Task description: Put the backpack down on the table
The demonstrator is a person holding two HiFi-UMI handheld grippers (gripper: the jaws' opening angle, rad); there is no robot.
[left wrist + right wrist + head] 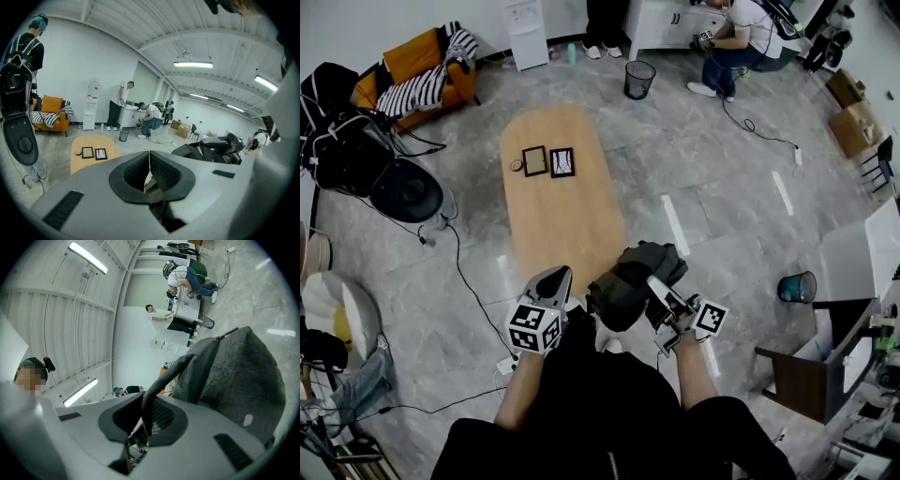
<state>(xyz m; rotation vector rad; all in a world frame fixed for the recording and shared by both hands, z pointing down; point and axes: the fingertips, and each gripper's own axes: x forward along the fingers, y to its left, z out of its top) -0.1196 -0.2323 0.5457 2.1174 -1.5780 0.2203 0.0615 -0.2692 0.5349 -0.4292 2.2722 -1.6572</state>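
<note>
the right gripper [144, 414] has its jaws pinched on a thin dark strap [159, 380] that runs up to the grey backpack [234, 376], so the whole bag hangs from that one narrow hold. the left gripper [150, 159] has its jaws pressed together with nothing between them, and it sits just beside the bag without touching it.

in the head view the backpack [630, 277] is at the near end of the oval wooden table [553, 220], close in front of the person. part of it seems to reach past the table's near right edge. i cannot tell whether its bottom rests on the wood or is held above it.

the main risk, as i judge it, is letting go with the bag this close to the edge. it is soft and slumped, and it could tip off the rim onto the floor. the strap could also slide through the jaws if the bag swings, since the hold is small and the load is bulky. carried too far along the table, it could knock the two picture frames [548, 161] lying further along the table.

only the right gripper view shows the strap caught between the jaws. in the head view the bag's bulk covers that spot. only the head view shows how the bag sits against the table edge. the left gripper view shows the frames and tabletop from low down, with the backpack off to the right.
</note>
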